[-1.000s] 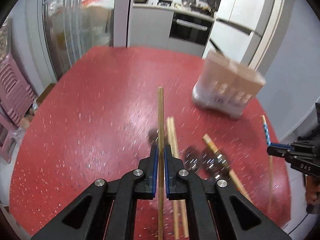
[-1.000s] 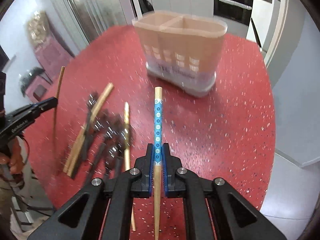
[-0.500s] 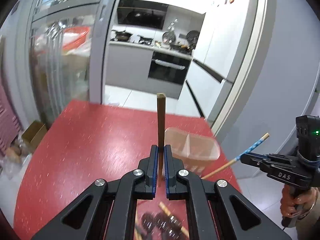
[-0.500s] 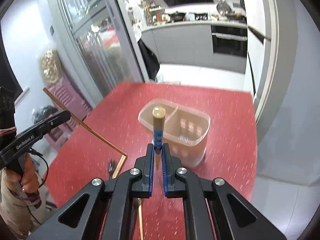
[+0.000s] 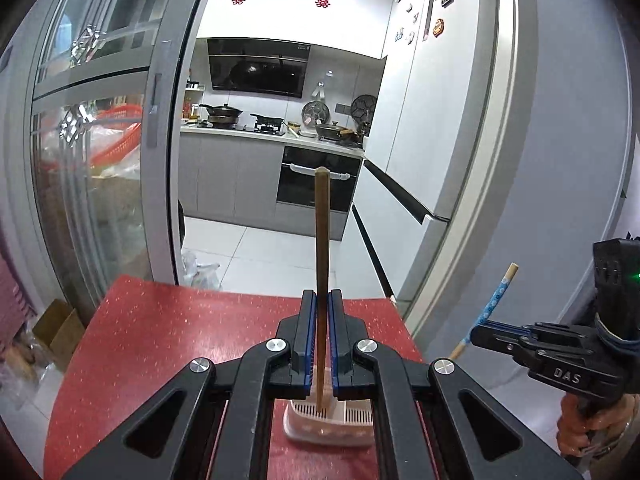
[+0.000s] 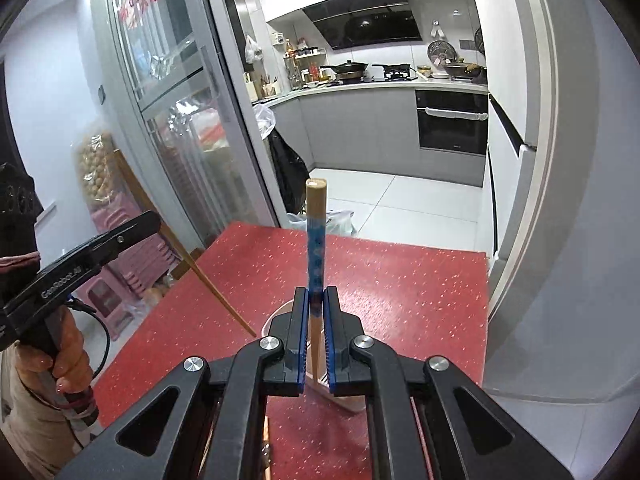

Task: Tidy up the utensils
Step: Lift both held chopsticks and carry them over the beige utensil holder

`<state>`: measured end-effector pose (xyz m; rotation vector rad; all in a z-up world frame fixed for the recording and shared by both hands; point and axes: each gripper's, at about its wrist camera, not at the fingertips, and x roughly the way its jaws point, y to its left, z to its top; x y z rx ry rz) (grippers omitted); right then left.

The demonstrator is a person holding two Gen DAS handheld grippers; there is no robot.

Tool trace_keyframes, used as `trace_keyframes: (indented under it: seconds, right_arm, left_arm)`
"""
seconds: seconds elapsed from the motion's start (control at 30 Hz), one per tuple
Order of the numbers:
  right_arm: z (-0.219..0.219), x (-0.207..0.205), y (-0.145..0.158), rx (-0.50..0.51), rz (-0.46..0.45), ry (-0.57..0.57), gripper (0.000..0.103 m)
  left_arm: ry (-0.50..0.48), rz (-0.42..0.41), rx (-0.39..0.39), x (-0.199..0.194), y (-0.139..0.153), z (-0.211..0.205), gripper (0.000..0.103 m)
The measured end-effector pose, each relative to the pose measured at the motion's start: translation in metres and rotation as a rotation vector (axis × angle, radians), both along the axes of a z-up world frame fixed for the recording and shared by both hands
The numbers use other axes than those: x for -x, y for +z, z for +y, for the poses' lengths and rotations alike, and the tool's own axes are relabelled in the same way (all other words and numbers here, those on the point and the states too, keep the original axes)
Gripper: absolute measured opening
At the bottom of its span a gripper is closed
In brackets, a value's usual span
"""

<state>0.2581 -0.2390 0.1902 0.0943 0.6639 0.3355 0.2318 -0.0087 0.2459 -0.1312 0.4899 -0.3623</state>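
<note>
while both chopsticks hang above the holder (image 5: 328, 426), neither is in it, so the sorting looks barely begun. left gripper (image 5: 319, 340) jaws pinch a plain chopstick (image 5: 321, 240); right gripper (image 6: 316, 340) jaws pinch a blue-banded chopstick (image 6: 316, 240). holder sits on the red surface (image 5: 160, 340), mostly hidden behind the jaws. another utensil shows faintly under the right gripper. nothing seems to block the drop.

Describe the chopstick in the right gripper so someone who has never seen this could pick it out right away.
Start at the red speckled table facing the kitchen. Above it, two black grippers each clamp one stick; the right gripper holds the blue-patterned chopstick over the pink utensil holder. Its blue floral band sets it apart from the plain brown chopstick in the left gripper.
</note>
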Motion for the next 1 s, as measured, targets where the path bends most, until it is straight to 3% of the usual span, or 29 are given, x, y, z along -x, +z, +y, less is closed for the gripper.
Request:
trace_keyframes:
  seconds: [0.2,0.43,0.67,1.0]
  right_arm:
    - [-0.004,-0.016,-0.014,0.018,0.002,-0.029,0.008]
    - [-0.017,-0.041,-0.023,-0.02,0.041,-0.056,0.008]
    - [-0.015,-0.041,-0.004,-0.006,-0.005,-0.038,0.008]
    - [-0.008,-0.05,-0.015,-0.004,0.009,-0.044,0.008]
  left_arm:
    - [-0.006,0.035,0.003,-0.031,-0.024,-0.016,0.031]
    - [-0.008,0.088,-0.072,-0.054,-0.062,-0.036,0.031]
    - [-0.006,0.122,-0.086,-0.061,-0.072,-0.04,0.031]
    - [-0.002,0.165,-0.112,-0.068,-0.092,-0.047,0.031]
